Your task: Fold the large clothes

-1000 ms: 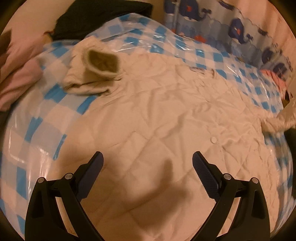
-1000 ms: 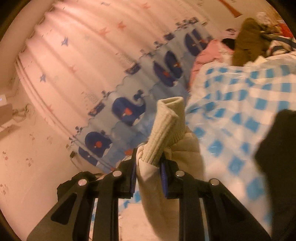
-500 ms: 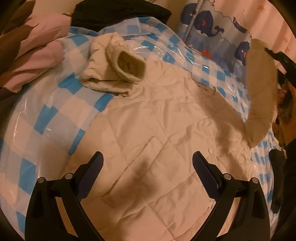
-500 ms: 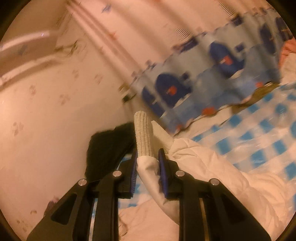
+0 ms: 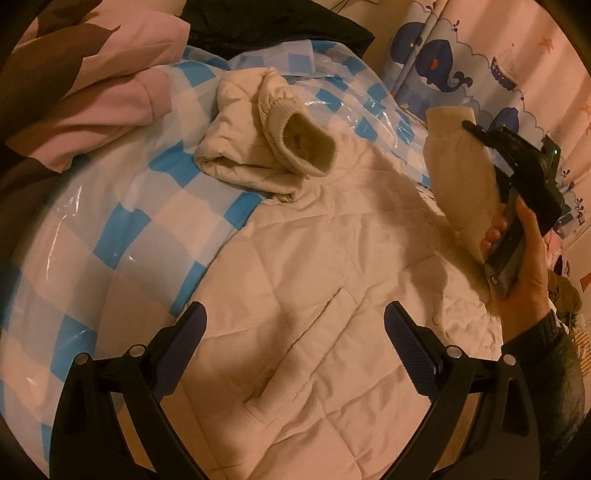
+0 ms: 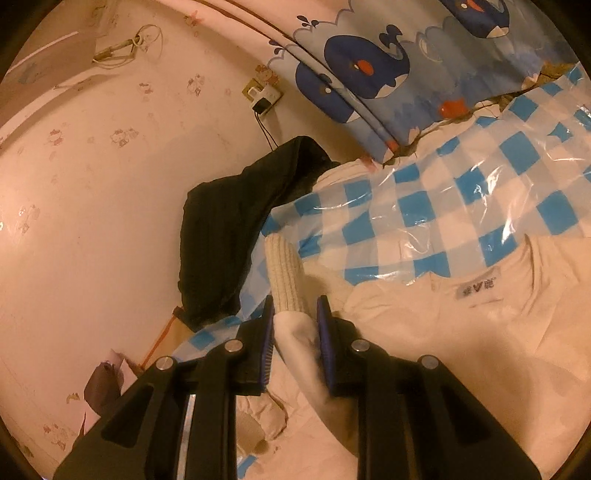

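From the left wrist view, the cream quilted jacket [image 5: 332, 295] lies spread front-up on the blue-and-white checked sheet [image 5: 122, 229], which has a glossy plastic film over it. Take the jacket as the landmark. Its 1 sleeve [image 5: 266, 136] is bunched in a heap at the jacket's upper left corner, ribbed cuff gaping toward the camera. The left tongs [image 5: 293, 338] hang over the jacket's lower body, jaws wide apart and holding nothing. At the jacket's right edge a hand [image 5: 524, 266] grips the right tongs [image 5: 476, 133], which carry the other sleeve [image 5: 461, 181] raised off the cloth. Pink folded clothes [image 5: 103, 85] and a dark garment [image 5: 273, 26] lie beyond the jacket's upper left.

From the right wrist view, the right tongs [image 6: 295, 325] are clamped on that sleeve [image 6: 295, 332] just below its ribbed cuff [image 6: 284, 273], which pokes out past the tips. The jacket's collar label [image 6: 476, 288] lies to the right, and the dark garment [image 6: 236, 229] is draped off the edge beyond the cuff, under the whale curtain [image 6: 388, 62].

The step looks like folding this sleeve across the jacket's front. To do it well, I would keep the clamp firm, carry the cuff low and level over the chest, lay the sleeve flat without twisting, and use the free left tongs to pin the body so the slippery film does not let it slide.
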Available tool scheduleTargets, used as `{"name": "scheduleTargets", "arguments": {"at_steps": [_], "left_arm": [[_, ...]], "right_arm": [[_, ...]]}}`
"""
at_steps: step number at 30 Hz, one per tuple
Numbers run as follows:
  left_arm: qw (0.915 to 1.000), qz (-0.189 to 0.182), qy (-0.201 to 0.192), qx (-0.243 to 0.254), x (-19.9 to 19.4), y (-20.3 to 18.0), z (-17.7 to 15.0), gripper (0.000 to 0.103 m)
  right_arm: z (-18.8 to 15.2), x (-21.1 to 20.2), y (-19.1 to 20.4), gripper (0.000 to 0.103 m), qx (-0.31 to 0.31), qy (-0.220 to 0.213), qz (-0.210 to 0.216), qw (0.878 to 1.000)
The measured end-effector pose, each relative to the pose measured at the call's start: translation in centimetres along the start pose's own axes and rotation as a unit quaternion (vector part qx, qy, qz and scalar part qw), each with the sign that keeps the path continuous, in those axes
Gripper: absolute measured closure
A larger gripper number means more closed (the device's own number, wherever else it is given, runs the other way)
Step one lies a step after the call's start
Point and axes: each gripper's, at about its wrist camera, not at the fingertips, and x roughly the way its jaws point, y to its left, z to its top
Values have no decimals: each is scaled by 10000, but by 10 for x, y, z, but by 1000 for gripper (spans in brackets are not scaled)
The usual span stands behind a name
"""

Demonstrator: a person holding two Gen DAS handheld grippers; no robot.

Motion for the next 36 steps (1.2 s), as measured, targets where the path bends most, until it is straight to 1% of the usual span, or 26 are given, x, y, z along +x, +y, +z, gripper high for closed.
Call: {"name": "scheduleTargets", "arguments": {"at_steps": [4,7,9,10,13,15,17,19,20,22,23,24,25,26,27,28,29,30,31,32,35,36], "left_arm": [[10000,44,-39,59,1,-4,0,10],[9999,123,-13,33,5,-5,-1,10],[9999,159,17,43,7,-4,-2,10],[9998,184,8,45,8,-3,-2,10],[9997,209,-61,82,7,-3,1,10],[9991,332,-186,202,5,-5,4,10],[9973,606,-321,263,4,-4,8,10],[9978,566,-349,31,3,2,10,10],[9981,516,-328,-75,5,4,11,10],[9979,584,-277,-8,11,1,9,10],[9977,638,-225,71,16,-3,7,10],[9978,636,-170,108,20,-6,5,10],[9979,621,-138,124,22,-9,4,10],[9980,607,-110,167,25,-13,2,10],[9978,621,-107,228,26,-17,0,10],[9975,639,-112,296,27,-20,0,10],[9971,660,-126,371,27,-24,-2,10],[9967,691,-125,417,28,-26,-3,10],[9965,702,-116,437,29,-27,-4,10],[9965,701,-101,452,30,-28,-5,10],[9963,731,-92,453,30,-26,-5,10],[9962,742,-100,436,30,-25,-5,10]], "right_arm": [[23,-39,-17,80,61,-301,-140,9994],[44,-79,-31,80,177,-507,-115,9985],[59,-125,-40,80,96,-787,-179,9967],[67,-155,-48,80,81,-975,-251,9949],[90,-241,-77,80,116,-1549,-666,9856],[104,-314,-110,80,310,-2004,-1168,9722],[109,-367,-136,80,470,-2349,-1608,9575],[106,-426,-171,80,635,-2605,-2295,9357],[100,-455,-195,80,900,-2667,-2582,9242],[83,-488,-226,80,1372,-2823,-2745,9089],[69,-501,-244,80,1689,-2786,-2702,9060],[60,-500,-256,74,1851,-2619,-2593,9110],[51,-490,-265,62,1976,-2309,-2421,9215],[40,-471,-275,56,2172,-1828,-2081,9360],[30,-454,-281,48,2327,-1526,-1762,9442],[13,-429,-286,44,2536,-1168,-1383,9502],[-3,-407,-290,43,2767,-936,-1112,9499],[-15,-393,-297,40,2970,-852,-897,9468],[-27,-376,-305,38,3226,-780,-740,9404],[-36,-364,-317,38,3474,-807,-664,9319],[-47,-339,-346,38,3941,-1055,-665,9106],[-44,-335,-349,38,3922,-1114,-744,9101]]}}
